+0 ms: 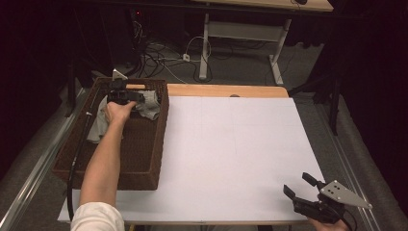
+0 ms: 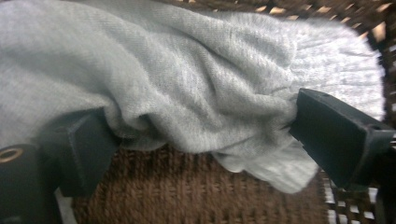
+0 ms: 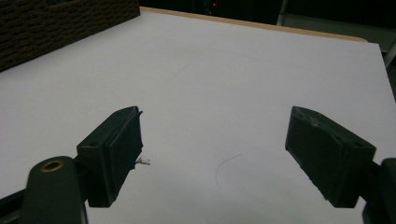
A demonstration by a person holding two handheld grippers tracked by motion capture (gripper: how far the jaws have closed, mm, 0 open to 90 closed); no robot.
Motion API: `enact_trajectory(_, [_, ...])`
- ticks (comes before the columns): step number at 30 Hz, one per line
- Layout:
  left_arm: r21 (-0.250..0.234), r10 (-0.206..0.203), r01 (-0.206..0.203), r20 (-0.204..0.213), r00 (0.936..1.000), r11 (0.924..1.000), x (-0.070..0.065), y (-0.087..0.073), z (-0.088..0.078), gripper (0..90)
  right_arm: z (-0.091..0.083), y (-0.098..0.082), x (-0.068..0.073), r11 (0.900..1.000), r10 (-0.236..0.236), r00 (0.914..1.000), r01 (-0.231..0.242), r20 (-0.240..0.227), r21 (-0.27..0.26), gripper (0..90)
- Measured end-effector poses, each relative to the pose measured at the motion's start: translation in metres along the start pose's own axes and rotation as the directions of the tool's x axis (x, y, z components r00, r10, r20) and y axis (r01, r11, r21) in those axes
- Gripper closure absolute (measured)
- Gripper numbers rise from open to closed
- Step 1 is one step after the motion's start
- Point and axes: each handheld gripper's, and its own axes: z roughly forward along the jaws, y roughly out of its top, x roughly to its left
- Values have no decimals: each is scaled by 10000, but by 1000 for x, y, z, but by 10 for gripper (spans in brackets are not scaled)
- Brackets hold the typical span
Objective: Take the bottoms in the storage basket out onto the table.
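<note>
**Grey cloth being bracketed in the basket**

At the bottom of the left gripper view, the two black jaws of the left hand-held gripper (image 2: 201, 149) are being held wide apart, not yet closed, with a bunched fold of the grey knitted cloth (image 2: 187, 79) lying between and just beyond them. The cloth is being pressed against the jaw tips on both sides, its loose lower edge hanging over the woven floor of the wicker basket (image 2: 201, 196).

In the high view, the cloth (image 1: 146, 106) is seen at the upper left of the frame, in the far end of the basket (image 1: 144, 159), its long axis running roughly across the basket. The left hand-held gripper (image 1: 126, 96) is being held directly upon it, so this hand is judged much the nearer.

The right hand-held gripper (image 1: 299, 185) is being kept open at the lower right of the frame, above the white counter (image 1: 231, 154), well apart from the cloth. A closing of the left jaws is judged to be what the coming move calls for.
</note>
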Motion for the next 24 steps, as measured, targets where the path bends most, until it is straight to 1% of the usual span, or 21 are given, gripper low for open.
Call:
enact_trajectory(2, [37, -81, 81, -139, 9999, 10000, 3, 0, 4, 95, 0, 0, 0, 10000, 1, 10000, -1, 7, 16, 196])
enact_trajectory(4, [258, -112, 120, -327, 9994, 9996, 6, -2, 11, 100, 0, 0, 0, 10000, 4, 10000, -4, 20, 28, 196])
enact_trajectory(5, [352, -143, 156, -360, 9993, 9993, 8, -4, 14, 103, 0, 0, 0, 10000, 1, 10000, -1, 12, 26, 196])
enact_trajectory(7, [356, -187, 200, -389, 9991, 9992, 10, -5, 16, 122, 0, 0, 0, 10000, -1, 10000, 1, 3, 28, 196])
enact_trajectory(9, [370, -42, 63, -576, 9983, 9993, 11, -5, 17, 168, 0, 0, 0, 10000, -12, 10000, 12, 0, 43, 196])
enact_trajectory(10, [405, 31, -3, -682, 9977, 9992, 12, -6, 18, 208, 1, 0, 0, 10000, -13, 10000, 13, -4, 62, 196])
enact_trajectory(11, [441, 76, -46, -682, 9976, 9990, 13, -6, 19, 241, 1, 0, 0, 10000, -32, 10000, 32, -4, 78, 197])
enact_trajectory(13, [480, -83, 105, -456, 9989, 9988, 16, -8, 22, 285, 1, 0, 0, 9999, -51, 10000, 51, -2, 92, 196])
enact_trajectory(16, [424, -125, 140, -361, 9993, 9990, 16, -8, 25, 328, 1, 0, 0, 9999, -76, 10000, 76, -2, 103, 196])
enact_trajectory(18, [505, -63, 77, -269, 9996, 9987, 15, -7, 25, 377, 1, 0, 0, 9999, -88, 10000, 88, -4, 136, 196])
enact_trajectory(21, [595, 112, -113, 10, 9999, 9982, 15, -4, 24, 518, 2, 0, 1, 9997, -148, 9999, 148, -17, 176, 196])
enact_trajectory(23, [579, 216, -224, 144, 9997, 9981, 14, -4, 24, 630, 3, 0, 1, 9995, -193, 9998, 193, -27, 232, 196])
enact_trajectory(24, [596, 249, -258, 157, 9996, 9979, 13, -3, 24, 666, 3, 0, 1, 9995, -195, 9998, 196, -25, 247, 196])
